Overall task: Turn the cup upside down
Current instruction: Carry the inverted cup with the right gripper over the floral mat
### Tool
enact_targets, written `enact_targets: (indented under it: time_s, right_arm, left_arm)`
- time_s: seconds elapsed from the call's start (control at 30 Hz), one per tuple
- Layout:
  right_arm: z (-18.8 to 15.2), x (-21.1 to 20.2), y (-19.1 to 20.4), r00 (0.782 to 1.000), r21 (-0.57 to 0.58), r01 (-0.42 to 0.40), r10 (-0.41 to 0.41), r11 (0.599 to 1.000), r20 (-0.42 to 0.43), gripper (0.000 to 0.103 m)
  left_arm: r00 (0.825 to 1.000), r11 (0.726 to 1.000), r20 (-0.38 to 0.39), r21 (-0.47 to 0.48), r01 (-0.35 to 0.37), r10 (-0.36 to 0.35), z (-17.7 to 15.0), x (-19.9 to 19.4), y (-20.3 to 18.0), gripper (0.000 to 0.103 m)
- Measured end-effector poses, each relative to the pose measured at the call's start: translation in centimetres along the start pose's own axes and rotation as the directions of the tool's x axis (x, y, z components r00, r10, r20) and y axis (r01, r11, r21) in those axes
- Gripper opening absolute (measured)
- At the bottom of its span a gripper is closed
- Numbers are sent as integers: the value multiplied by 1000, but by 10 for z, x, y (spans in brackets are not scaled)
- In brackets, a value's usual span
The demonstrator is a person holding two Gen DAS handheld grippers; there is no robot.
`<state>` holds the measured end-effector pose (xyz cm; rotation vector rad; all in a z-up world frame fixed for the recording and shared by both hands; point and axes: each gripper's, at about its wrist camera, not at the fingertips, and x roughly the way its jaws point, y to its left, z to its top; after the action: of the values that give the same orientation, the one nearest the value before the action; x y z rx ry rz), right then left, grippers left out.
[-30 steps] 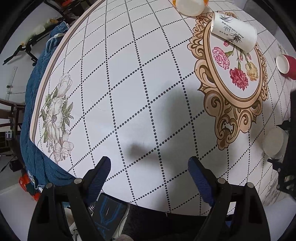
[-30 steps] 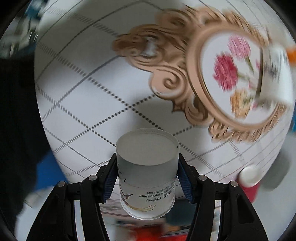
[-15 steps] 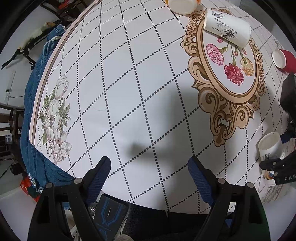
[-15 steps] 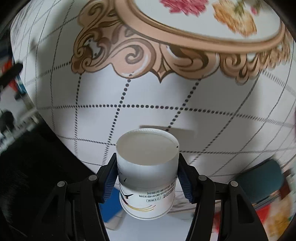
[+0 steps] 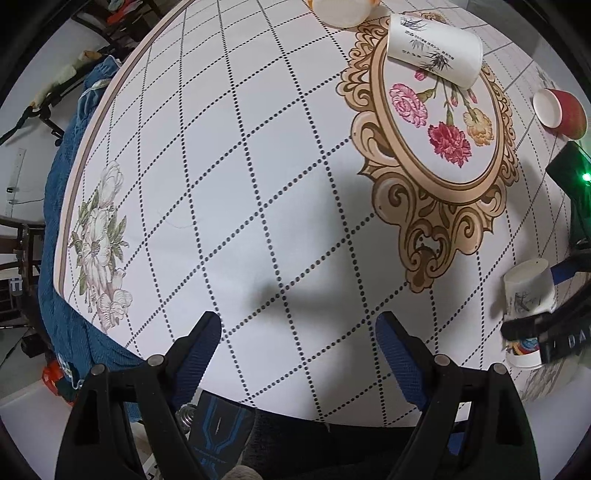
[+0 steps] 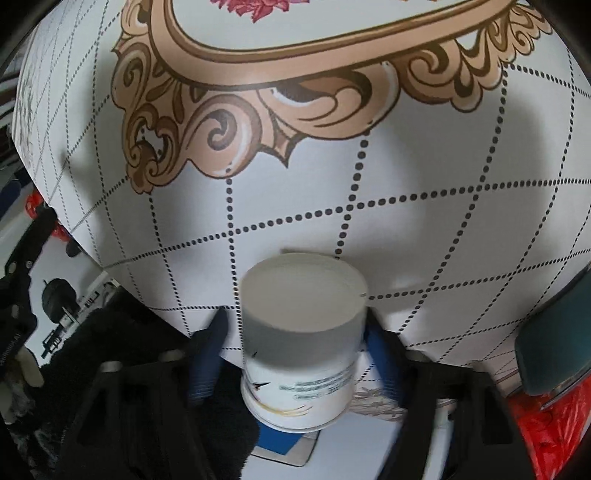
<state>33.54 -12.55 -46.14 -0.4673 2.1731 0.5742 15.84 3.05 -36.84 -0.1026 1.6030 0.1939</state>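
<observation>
A white paper cup (image 6: 303, 343) with printed text is between my right gripper's (image 6: 297, 354) blue fingers, its flat base pointing toward the table and its rim toward the camera. A small gap shows between the left pad and the cup wall; the view is blurred. In the left wrist view the same cup (image 5: 528, 295) stands at the table's right edge with the right gripper beside it. My left gripper (image 5: 299, 347) is open and empty above the table's near edge.
A white paper cup (image 5: 436, 51) lies on its side on the flower medallion. A red cup (image 5: 561, 112) lies on its side at the far right. An orange cup (image 5: 343, 11) is at the far edge. A blue cloth (image 5: 62, 206) hangs off the left edge.
My right gripper has moved down toward the table edge with the cup, and its fingers have spread slightly away from the cup wall. My left gripper has stayed in place.
</observation>
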Motion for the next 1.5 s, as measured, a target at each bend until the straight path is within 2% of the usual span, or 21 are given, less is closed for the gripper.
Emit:
enact_targets:
  time_s: [0.07,0.1,0.17,0.33,0.47,0.57,0.73,0.9,1.0,1.07,1.17,1.23,1.4,1.43,1.47,1.5]
  right_arm:
    - [-15,1,-1,1000,-13,12,-12,1000,18,90]
    - [-16,-3,-3,999,-22,25,-24,999,28,90]
    - [-19,-12,6,997,-36,59,-58,998,46,90]
    - [-23,-16,2,993,-42,97,-93,994,71,89]
    - [-24,-20,2,990,-36,107,-103,994,93,75]
    - [-42,-12,24,987,-36,119,-115,992,110,64]
    - [-42,-8,30,979,-16,124,-119,992,168,63]
    - [-56,-25,17,957,46,68,-79,997,279,63]
    - [-68,-40,10,926,79,41,-67,996,372,62]
    - [-77,-51,9,890,87,42,-77,995,450,62]
    - [-92,-67,10,805,109,35,-92,993,587,62]
    - [-101,-77,10,733,123,7,-88,992,674,62]
    - [-117,-91,19,502,117,-27,-88,993,861,62]
    - [-115,-89,29,481,113,-36,-82,993,873,62]
    - [-115,-87,32,452,105,-51,-71,993,889,62]
    - [-114,-87,34,433,97,-62,-61,993,899,62]
  left_arm:
    - [1000,1000,-8,-2,24,-24,2,1,-5,91]
    - [999,1000,-12,-1,30,-30,4,2,-8,101]
    - [999,999,-12,1,36,-36,6,2,-11,101]
    - [999,999,-19,9,34,-34,12,1,-24,101]
    - [999,999,-26,16,29,-29,19,2,-28,101]
    - [999,999,-29,20,27,-26,21,5,-27,101]
    - [999,1000,-26,22,21,-21,21,4,-28,101]
    - [1000,1000,-26,19,16,-15,21,0,-25,101]
    - [999,1000,-29,12,17,-16,22,-1,-22,101]
    - [999,1000,-32,7,18,-17,23,-2,-22,101]
    - [999,1000,-33,1,19,-19,25,-3,-19,101]
    - [999,1000,-32,-4,17,-17,27,-5,-17,101]
    - [999,999,-41,-37,14,-15,36,-6,-9,101]
    - [999,999,-42,-42,12,-13,37,-6,-8,101]
    - [999,999,-42,-47,9,-11,38,-7,-6,101]
    - [999,999,-41,-51,7,-9,39,-7,-4,101]
